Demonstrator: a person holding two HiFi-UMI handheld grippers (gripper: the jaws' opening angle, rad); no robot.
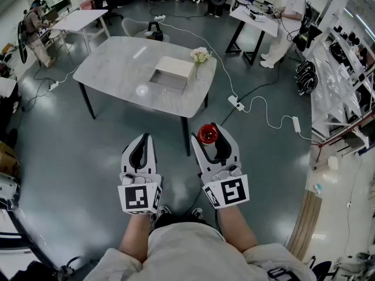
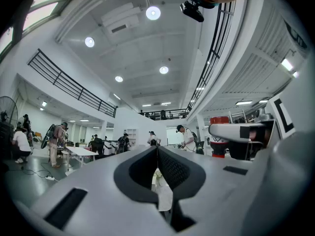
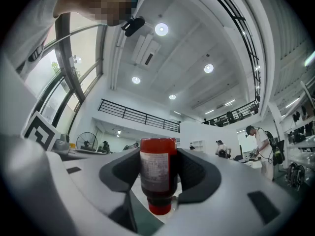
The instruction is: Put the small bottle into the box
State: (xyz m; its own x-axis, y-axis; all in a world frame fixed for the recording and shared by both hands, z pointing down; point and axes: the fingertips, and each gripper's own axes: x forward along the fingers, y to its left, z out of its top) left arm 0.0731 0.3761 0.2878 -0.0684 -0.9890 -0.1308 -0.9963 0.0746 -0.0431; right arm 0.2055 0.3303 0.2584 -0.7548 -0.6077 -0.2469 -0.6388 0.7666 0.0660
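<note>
Right tongs [image 1: 212,134] clamp small red bottle [image 3: 158,173]. Left tongs [image 1: 142,140] closed. Open box [image 1: 174,67] on surface [image 1: 117,69], well apart from bottle.

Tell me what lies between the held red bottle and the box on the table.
Head view: only bare grey floor and the near grey marble tabletop separate the small red bottle from the open cream box.

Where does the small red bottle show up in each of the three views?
Head view: small red bottle centre-right, held in the right gripper.
Left gripper view: bottle right of centre, partly behind that gripper's jaw.
Right gripper view: bottle bottom centre, between the jaws.
Shared landmark: the right gripper holding it.
</note>
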